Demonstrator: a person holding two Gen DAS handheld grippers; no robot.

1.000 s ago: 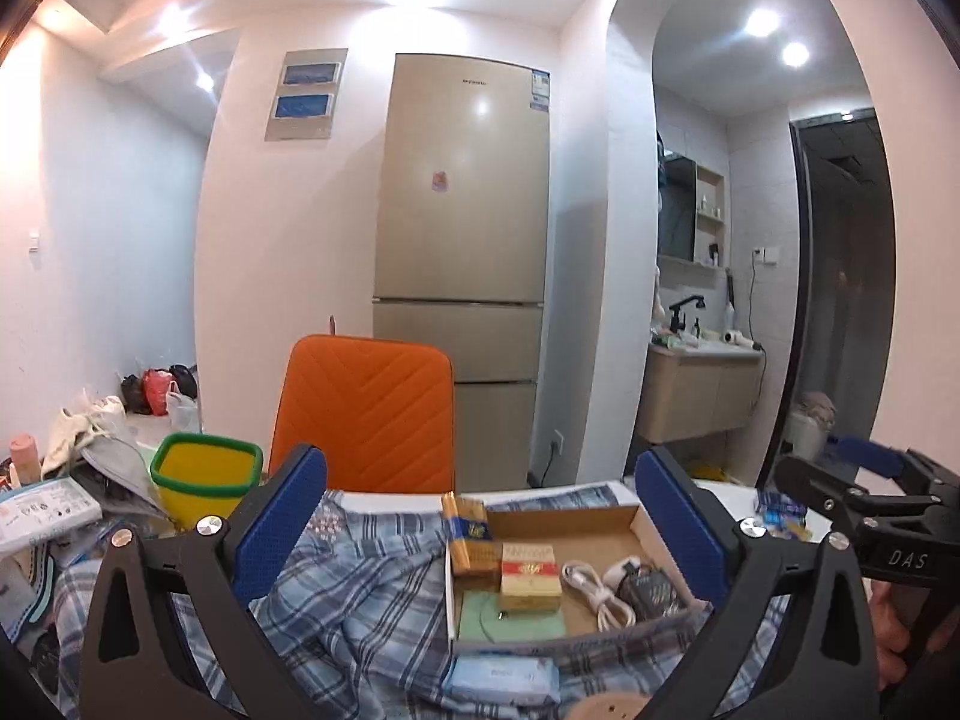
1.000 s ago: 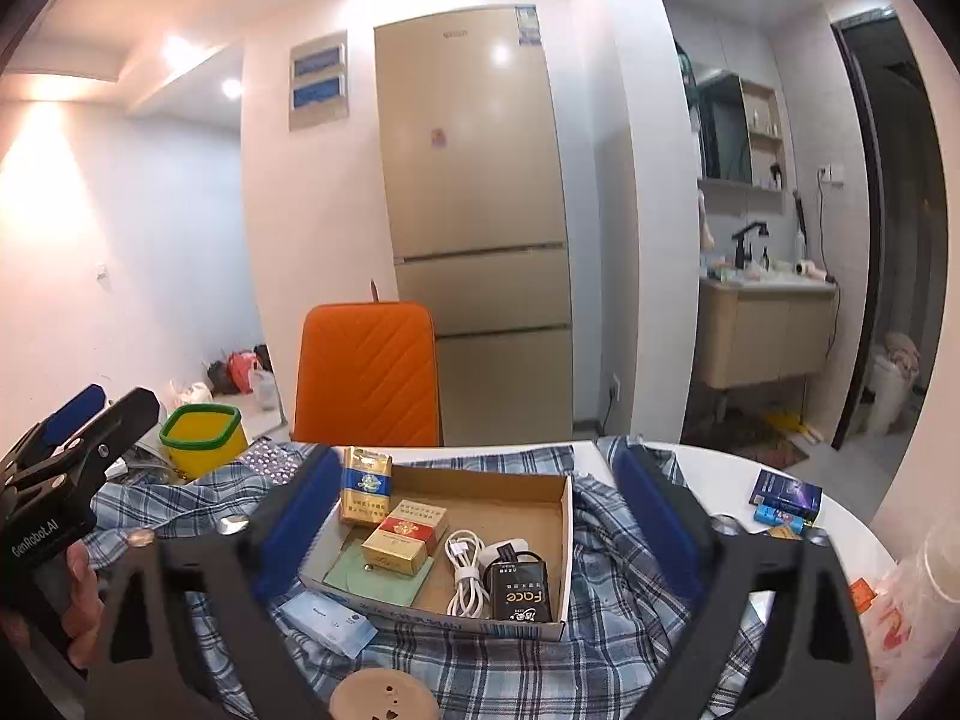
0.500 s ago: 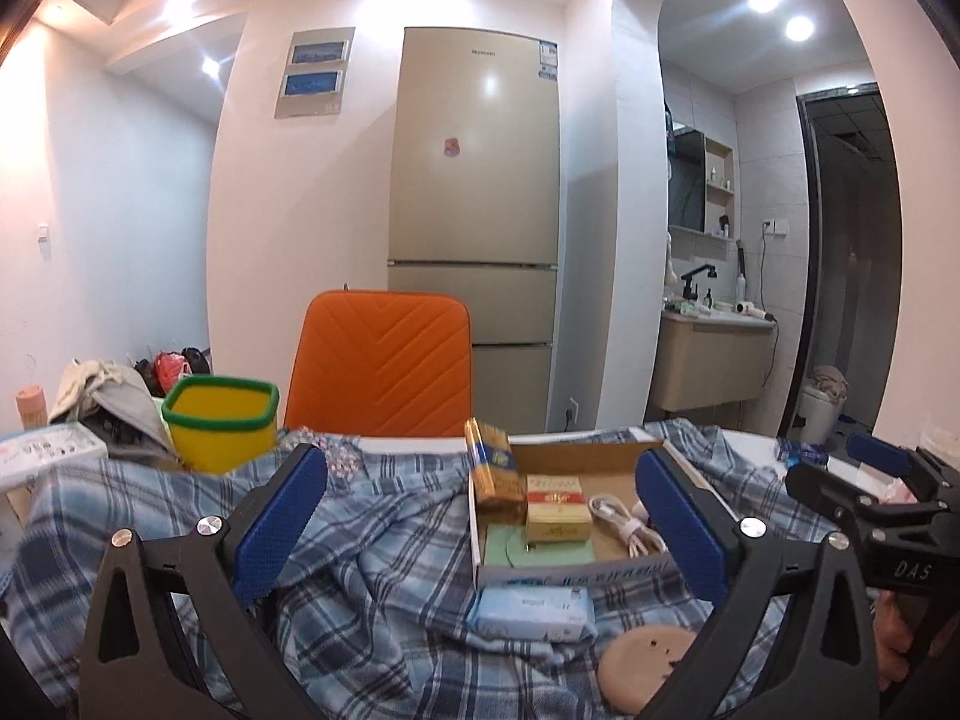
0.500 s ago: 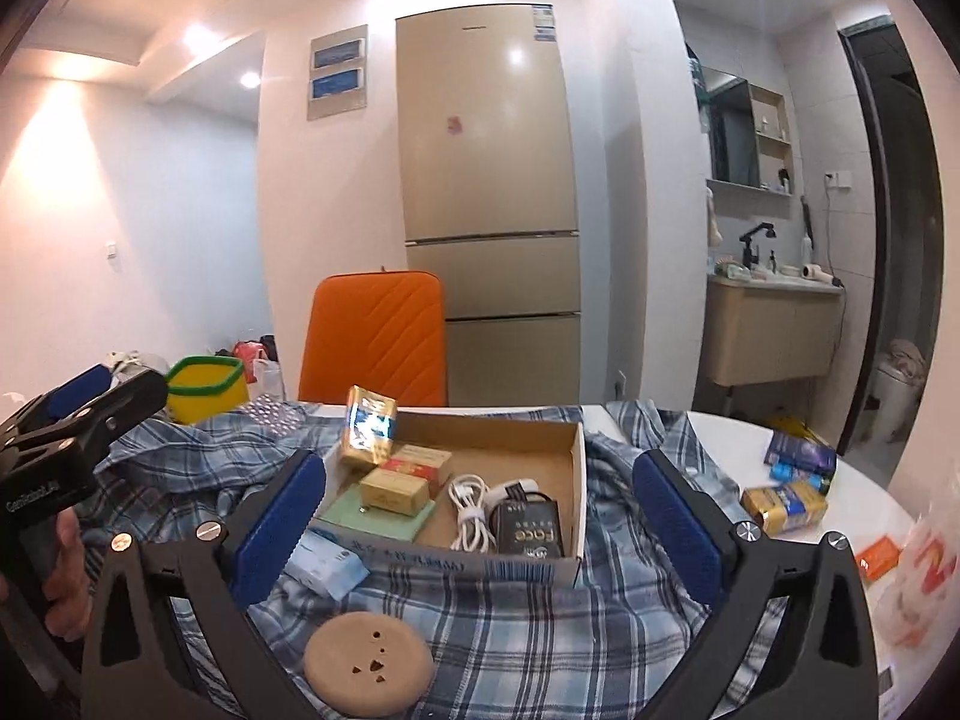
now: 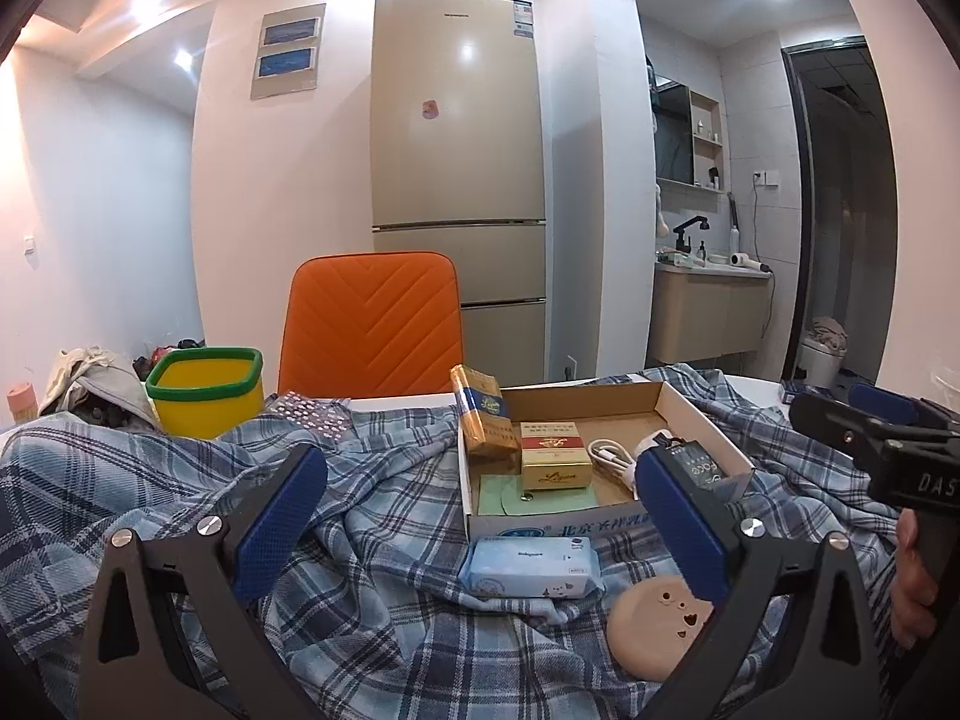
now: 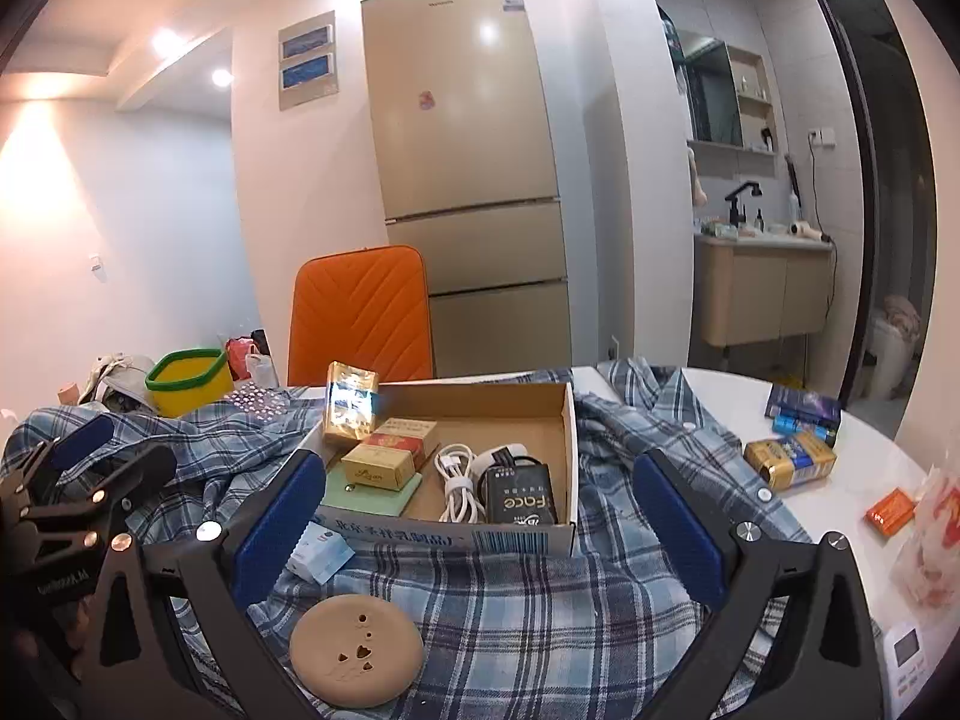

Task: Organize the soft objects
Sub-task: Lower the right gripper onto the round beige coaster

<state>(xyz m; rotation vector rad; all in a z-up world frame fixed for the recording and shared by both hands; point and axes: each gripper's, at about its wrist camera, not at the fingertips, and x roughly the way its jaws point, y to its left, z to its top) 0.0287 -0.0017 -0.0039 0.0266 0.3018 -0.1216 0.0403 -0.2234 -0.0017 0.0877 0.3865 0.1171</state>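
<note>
Plainly little is done: the plaid shirt [image 6: 540,600] lies crumpled across the table [image 6: 840,498], with the cardboard box [image 6: 456,534], tissue pack [image 5: 531,564] and round disc [image 6: 357,651] resting on it. Both the left gripper [image 5: 480,528] and right gripper [image 6: 474,528] hover spread wide, grasping nothing. Clearing those items and folding remains.

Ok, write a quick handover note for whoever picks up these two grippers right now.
Left gripper: open, empty, above the plaid shirt.
Right gripper: open, empty, facing the cardboard box.
The shirt lies crumpled across the table, with the box, a wipes pack and a round beige disc on top of it.
Done: nothing visibly sorted yet.
Left: probably clear those items off, then fold the shirt.
</note>
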